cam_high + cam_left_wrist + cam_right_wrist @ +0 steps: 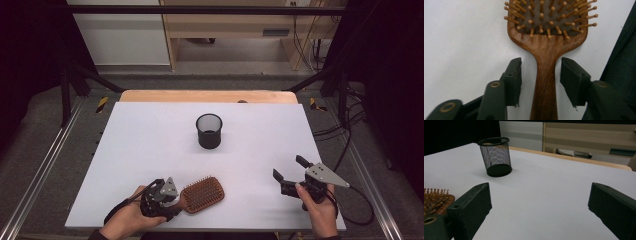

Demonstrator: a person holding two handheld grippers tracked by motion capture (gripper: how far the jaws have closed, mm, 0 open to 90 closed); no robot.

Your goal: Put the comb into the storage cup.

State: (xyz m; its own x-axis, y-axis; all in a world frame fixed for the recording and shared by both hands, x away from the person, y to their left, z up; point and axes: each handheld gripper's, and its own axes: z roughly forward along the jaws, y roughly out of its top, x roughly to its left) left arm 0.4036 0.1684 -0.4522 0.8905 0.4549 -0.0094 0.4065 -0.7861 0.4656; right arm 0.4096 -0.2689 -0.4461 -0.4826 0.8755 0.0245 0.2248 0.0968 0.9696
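Hairbrush (202, 194) first, at the near left of the white surface (150, 140): it lies flat with its bristles up and its wooden handle pointing toward our left hand, which is why we come at it from that end. Our left gripper (172, 200) straddles the handle — in the left gripper view the jaws stand narrow, one on each side of the wood, with a sliver of gap left on both, so we judge the grip not yet made. Handle (546, 82) rather than head suits us, since the pins would give the pads nothing firm. Farther back, near the middle, the black mesh cup (209, 130) stands upright and well apart — a likely place for the brush. At the right, our right gripper (292, 172) hovers low with jaws wide and nothing between them.
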